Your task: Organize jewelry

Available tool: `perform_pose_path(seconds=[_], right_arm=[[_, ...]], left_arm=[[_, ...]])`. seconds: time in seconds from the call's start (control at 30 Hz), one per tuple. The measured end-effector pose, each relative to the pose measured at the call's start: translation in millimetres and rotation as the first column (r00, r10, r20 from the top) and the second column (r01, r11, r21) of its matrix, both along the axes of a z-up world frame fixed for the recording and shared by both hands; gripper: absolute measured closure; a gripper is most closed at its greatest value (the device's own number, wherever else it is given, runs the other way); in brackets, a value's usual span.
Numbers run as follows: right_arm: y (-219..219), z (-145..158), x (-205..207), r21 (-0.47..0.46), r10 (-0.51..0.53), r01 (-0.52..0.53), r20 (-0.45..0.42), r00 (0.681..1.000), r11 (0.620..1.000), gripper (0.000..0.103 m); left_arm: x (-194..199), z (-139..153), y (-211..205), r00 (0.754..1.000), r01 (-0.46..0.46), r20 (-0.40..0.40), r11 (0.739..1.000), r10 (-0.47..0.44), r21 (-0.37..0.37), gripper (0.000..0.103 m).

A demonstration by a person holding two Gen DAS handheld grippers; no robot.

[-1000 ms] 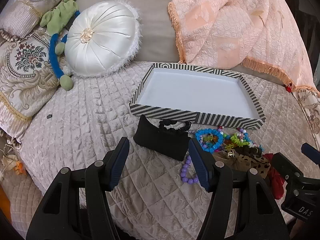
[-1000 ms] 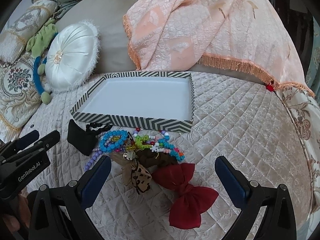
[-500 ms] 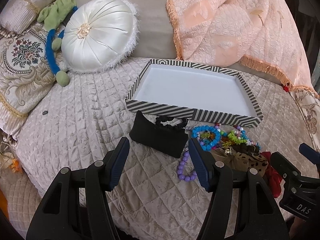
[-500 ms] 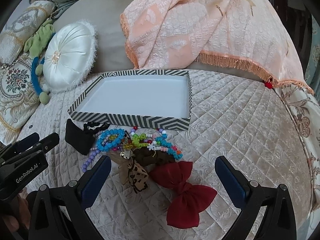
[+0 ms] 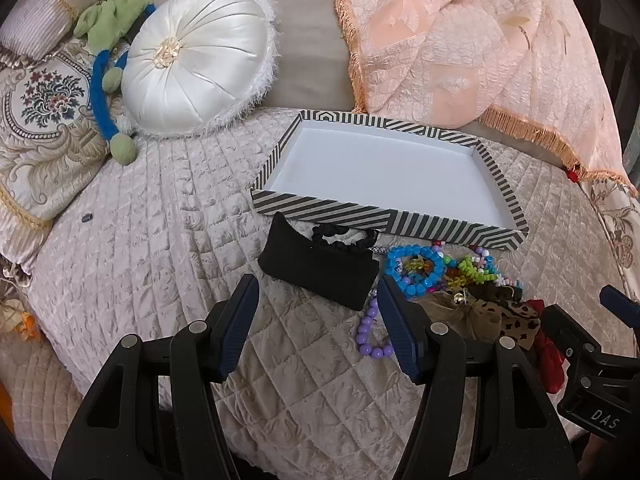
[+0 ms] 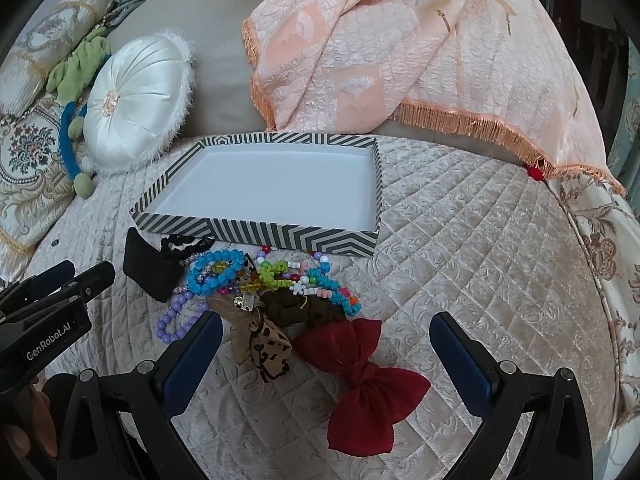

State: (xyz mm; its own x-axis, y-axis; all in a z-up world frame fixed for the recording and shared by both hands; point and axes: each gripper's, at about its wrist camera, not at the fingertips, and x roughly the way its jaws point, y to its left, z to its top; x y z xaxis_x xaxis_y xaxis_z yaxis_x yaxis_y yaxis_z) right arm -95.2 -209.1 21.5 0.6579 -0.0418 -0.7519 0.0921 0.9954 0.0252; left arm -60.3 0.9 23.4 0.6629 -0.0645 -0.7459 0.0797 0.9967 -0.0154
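Observation:
A striped black-and-white tray (image 5: 362,216) (image 6: 256,235) with a bare white inside lies on the quilted bed. In front of it sits a pile: a black pouch (image 5: 320,266) (image 6: 146,266), a blue bead bracelet (image 5: 416,266) (image 6: 216,272), a purple bead string (image 5: 370,330) (image 6: 172,318), a leopard-print bow (image 6: 268,344) and a red bow (image 6: 360,380). My left gripper (image 5: 318,324) is open and empty, just short of the pouch. My right gripper (image 6: 326,360) is open wide and empty, its fingers either side of the two bows.
A round white satin cushion (image 5: 196,68) and a green-and-blue soft toy (image 5: 108,76) lie at the back left. A peach fringed throw (image 6: 400,60) hangs behind the tray. Embroidered pillows (image 5: 44,120) line the left edge.
Both grippers have drawn slightly nearer the pile and tilted down. Both stay open, and nothing on the bed has moved.

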Motion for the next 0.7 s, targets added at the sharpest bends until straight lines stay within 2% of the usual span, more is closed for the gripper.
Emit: perform_pose_path(seconds=[0.7], right_arm=[[0.6,-4.0,2.6,-0.018,0.003,-0.004,-0.009,1.0,1.0,0.0]], left_arm=[[4.9,-5.8,10.8,0.999,-0.017,-0.028,1.0,0.017,-0.006,0.041]])
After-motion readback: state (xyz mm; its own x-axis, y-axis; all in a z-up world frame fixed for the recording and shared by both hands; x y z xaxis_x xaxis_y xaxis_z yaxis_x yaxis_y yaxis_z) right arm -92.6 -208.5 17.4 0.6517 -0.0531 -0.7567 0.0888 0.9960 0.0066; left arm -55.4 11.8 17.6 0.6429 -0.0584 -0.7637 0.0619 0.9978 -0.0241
